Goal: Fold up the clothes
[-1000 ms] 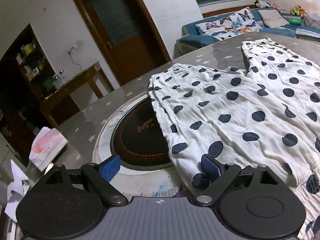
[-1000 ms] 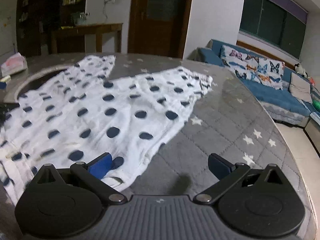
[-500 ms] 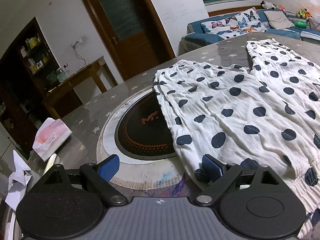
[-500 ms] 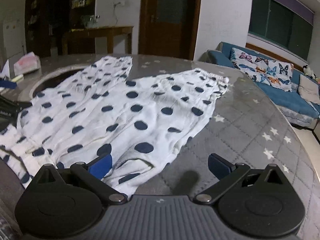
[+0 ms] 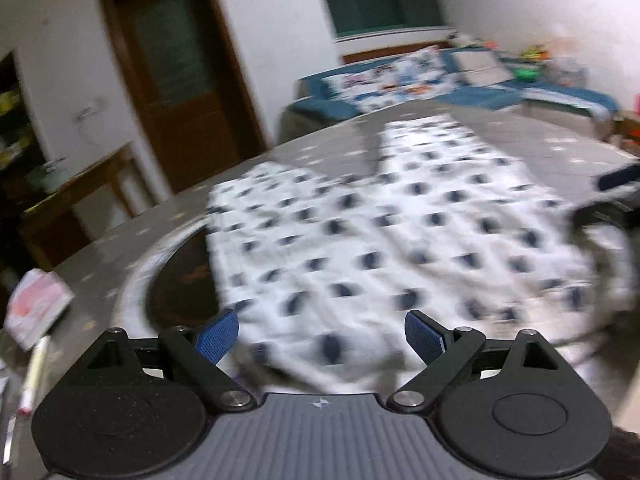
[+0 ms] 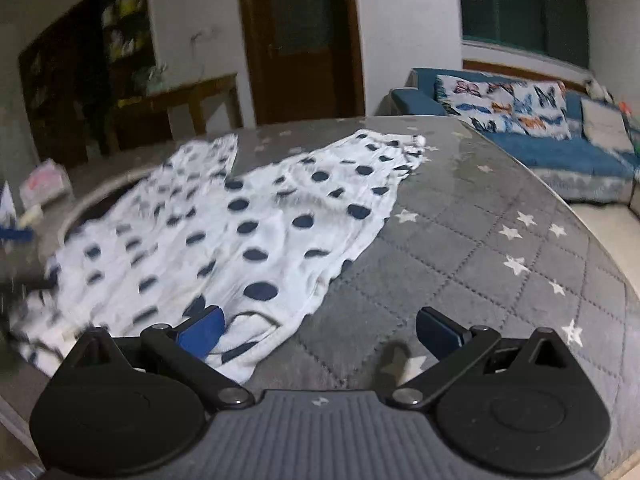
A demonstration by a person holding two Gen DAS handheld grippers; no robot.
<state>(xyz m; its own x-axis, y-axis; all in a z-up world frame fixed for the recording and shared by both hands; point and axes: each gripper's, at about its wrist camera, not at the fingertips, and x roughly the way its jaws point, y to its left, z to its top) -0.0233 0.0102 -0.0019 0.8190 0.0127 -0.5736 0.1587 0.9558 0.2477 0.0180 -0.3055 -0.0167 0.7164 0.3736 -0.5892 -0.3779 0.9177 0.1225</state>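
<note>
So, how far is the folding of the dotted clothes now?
Done: the polka-dot garment lies spread flat on the grey table, with no fold visible. In hand: nothing; left gripper and right gripper are both open near its closest edge. Left: every fold.

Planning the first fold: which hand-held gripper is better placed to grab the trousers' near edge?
Right hand-held gripper, probably: open, with one pad over the trousers' near corner, view sharp. Left hand-held gripper is open over the hem too, but its view is blurred.
</note>
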